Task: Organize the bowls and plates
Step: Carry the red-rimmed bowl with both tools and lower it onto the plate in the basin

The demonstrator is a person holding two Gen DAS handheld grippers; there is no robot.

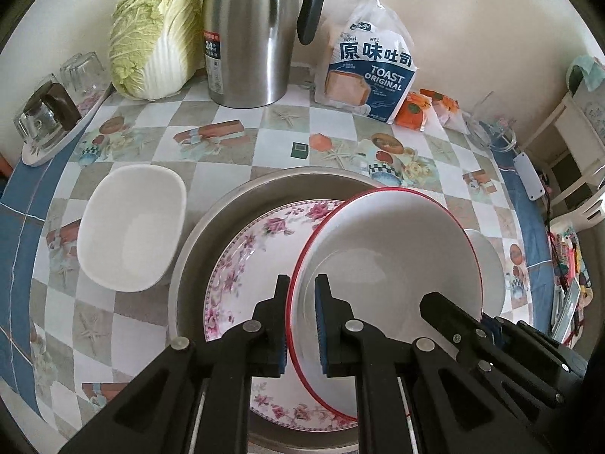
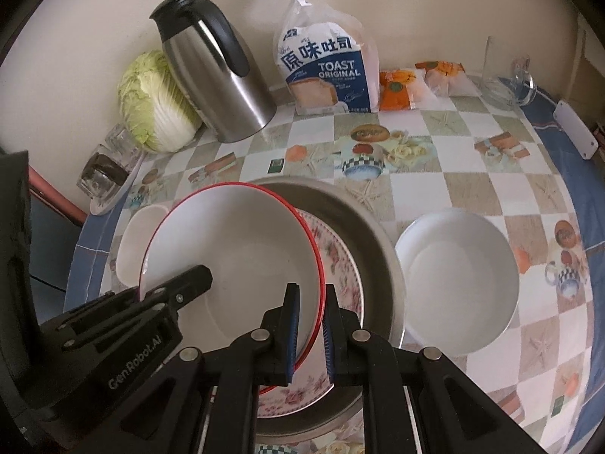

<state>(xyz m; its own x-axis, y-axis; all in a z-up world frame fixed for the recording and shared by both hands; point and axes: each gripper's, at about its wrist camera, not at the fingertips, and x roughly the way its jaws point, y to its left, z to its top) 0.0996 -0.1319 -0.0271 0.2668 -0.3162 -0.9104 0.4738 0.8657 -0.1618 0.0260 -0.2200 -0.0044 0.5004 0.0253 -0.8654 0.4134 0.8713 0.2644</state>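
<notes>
Left gripper (image 1: 302,317) is clamped on the left edge of the red-rim bowl (image 1: 393,257). Right gripper (image 2: 312,325) is clamped on its right edge, so both hold it w/ the bowl tilted above the flower plate (image 1: 245,265). That plate lies in the big metal basin (image 1: 211,219). A square white bowl (image 1: 130,227) sits just left of the basin, a round white bowl (image 2: 457,280) just right. At the back by the wall: cabbage (image 1: 155,34), steel jug (image 1: 249,34), toast bag (image 1: 372,64), upside-down glasses (image 1: 49,113) on a small tray.
</notes>
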